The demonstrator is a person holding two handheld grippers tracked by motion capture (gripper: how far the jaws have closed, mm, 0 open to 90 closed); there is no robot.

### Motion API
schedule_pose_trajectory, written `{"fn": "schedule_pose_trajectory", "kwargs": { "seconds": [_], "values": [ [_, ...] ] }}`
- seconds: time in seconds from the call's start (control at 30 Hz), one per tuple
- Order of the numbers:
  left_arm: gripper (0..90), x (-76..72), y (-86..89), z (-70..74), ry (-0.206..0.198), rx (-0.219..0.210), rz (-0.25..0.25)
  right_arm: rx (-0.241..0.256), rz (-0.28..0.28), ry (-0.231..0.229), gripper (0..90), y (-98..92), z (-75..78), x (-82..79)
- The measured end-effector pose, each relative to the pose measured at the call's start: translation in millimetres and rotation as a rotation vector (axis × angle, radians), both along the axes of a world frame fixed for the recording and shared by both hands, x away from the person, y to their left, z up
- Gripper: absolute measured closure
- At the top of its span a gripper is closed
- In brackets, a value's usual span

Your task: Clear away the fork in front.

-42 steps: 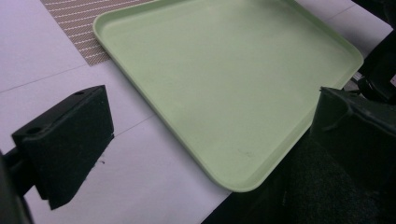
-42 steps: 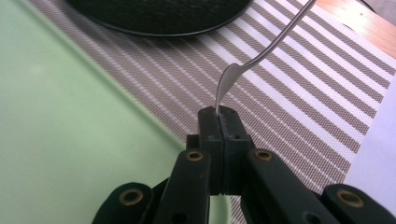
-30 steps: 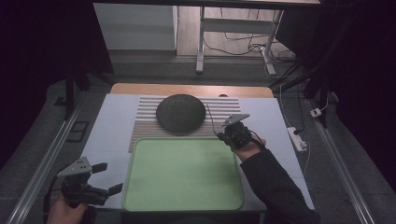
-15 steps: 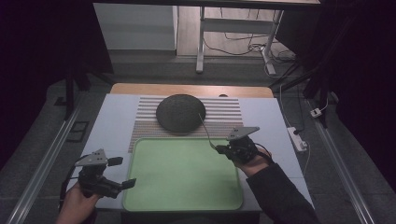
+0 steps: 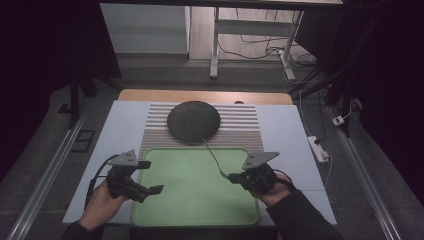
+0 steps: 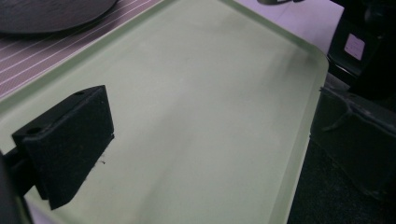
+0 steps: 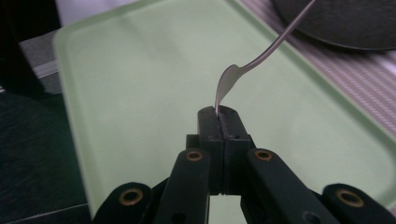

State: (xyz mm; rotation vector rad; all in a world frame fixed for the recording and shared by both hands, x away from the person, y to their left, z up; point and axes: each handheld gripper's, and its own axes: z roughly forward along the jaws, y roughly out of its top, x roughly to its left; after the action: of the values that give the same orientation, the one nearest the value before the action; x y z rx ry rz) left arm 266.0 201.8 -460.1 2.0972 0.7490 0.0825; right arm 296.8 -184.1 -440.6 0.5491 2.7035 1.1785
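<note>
A green tray (image 5: pixel 195 200) sits on the table, with a dark round plate (image 5: pixel 193 120) behind it. The right gripper (image 5: pixel 235 177) pinches a thin metal spoon (image 5: pixel 214 159) over the tray. The left gripper (image 5: pixel 150 176) has its jaws apart.

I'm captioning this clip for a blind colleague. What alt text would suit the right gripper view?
The right gripper, jaws closed, pinches the broad flat end of a thin metal utensil whose stem arcs up and away toward a dark round dish on a striped mat. Below lies a pale green tray.
</note>
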Motion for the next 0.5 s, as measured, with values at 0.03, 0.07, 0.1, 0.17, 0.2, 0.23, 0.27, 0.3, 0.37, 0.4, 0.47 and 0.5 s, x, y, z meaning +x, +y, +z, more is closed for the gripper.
{"fn": "schedule_pose_trajectory", "kwargs": {
  "seconds": [0.03,0.07,0.1,0.17,0.2,0.23,0.27,0.3,0.37,0.4,0.47,0.5],
  "values": [
    [0.0,1.5,-3.6,0.2,-0.004,0.019,-0.015,0.004,0.009,0.003,90.0,0.5,-0.4,-2.7],
    [0.0,2.9,-7.2,0.2,-0.011,0.033,-0.028,0.006,0.019,0.009,90.0,0.7,-0.7,-5.3],
    [0.0,4.7,-10.6,0.3,-0.016,0.044,-0.039,0.009,0.03,0.016,90.0,1.2,-1.2,-7.7],
    [0.0,8.9,-17.2,0.9,-0.024,0.058,-0.064,0.009,0.048,0.021,90.0,2.1,-1.7,-12.6],
    [0.0,11.2,-20.8,1.2,-0.027,0.063,-0.074,0.01,0.061,0.024,90.0,2.8,-1.8,-14.9],
    [0.0,13.5,-24.4,1.8,-0.035,0.073,-0.081,0.014,0.071,0.025,90.0,3.7,-2.0,-17.5],
    [0.0,15.9,-28.0,2.5,-0.043,0.083,-0.09,0.016,0.08,0.027,90.0,4.5,-1.9,-20.3],
    [0.0,18.5,-31.6,3.2,-0.045,0.087,-0.099,0.018,0.092,0.031,90.0,5.5,-1.9,-22.8],
    [0.0,23.4,-39.1,4.3,-0.048,0.092,-0.114,0.017,0.11,0.033,90.0,7.6,-2.0,-27.8],
    [0.0,25.4,-42.8,4.7,-0.051,0.097,-0.123,0.017,0.122,0.034,90.0,8.6,-2.1,-30.0],
    [0.0,28.2,-50.2,5.6,-0.065,0.111,-0.137,0.015,0.147,0.032,90.0,10.1,-2.2,-33.4],
    [0.0,28.9,-53.4,6.2,-0.083,0.127,-0.144,0.016,0.151,0.036,90.0,10.8,-2.1,-35.2]
  ]
}}
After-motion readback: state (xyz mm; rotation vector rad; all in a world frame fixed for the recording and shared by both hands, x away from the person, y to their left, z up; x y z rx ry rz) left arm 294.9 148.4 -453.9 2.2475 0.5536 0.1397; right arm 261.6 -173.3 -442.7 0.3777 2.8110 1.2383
